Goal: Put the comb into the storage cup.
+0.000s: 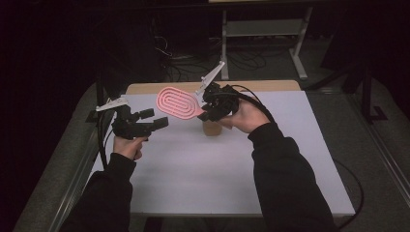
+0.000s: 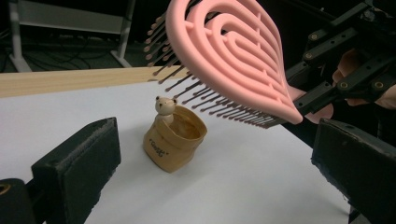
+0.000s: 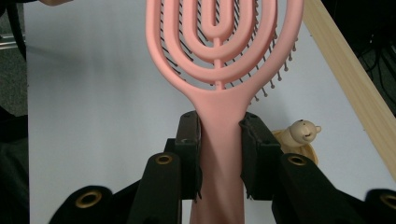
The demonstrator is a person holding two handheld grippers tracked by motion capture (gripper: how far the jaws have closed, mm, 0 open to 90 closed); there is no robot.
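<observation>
1. Hairbrush (image 1: 177, 102), pink, one. Held off the table by the right gripper (image 1: 209, 110), jaws closed on the handle just below the head; bristles face down and away. Judged: gripped at the neck for control of the head.
2. Wooden cup (image 2: 173, 140), one, with a bear figure (image 2: 164, 106) on its rim. Stands on the white table (image 1: 203, 169), under the brush, just near of the right gripper.
3. Left gripper (image 1: 157, 119), one. Jaws wide apart, holding nothing, left of the brush, pointed toward it; likely waiting to assist.
</observation>
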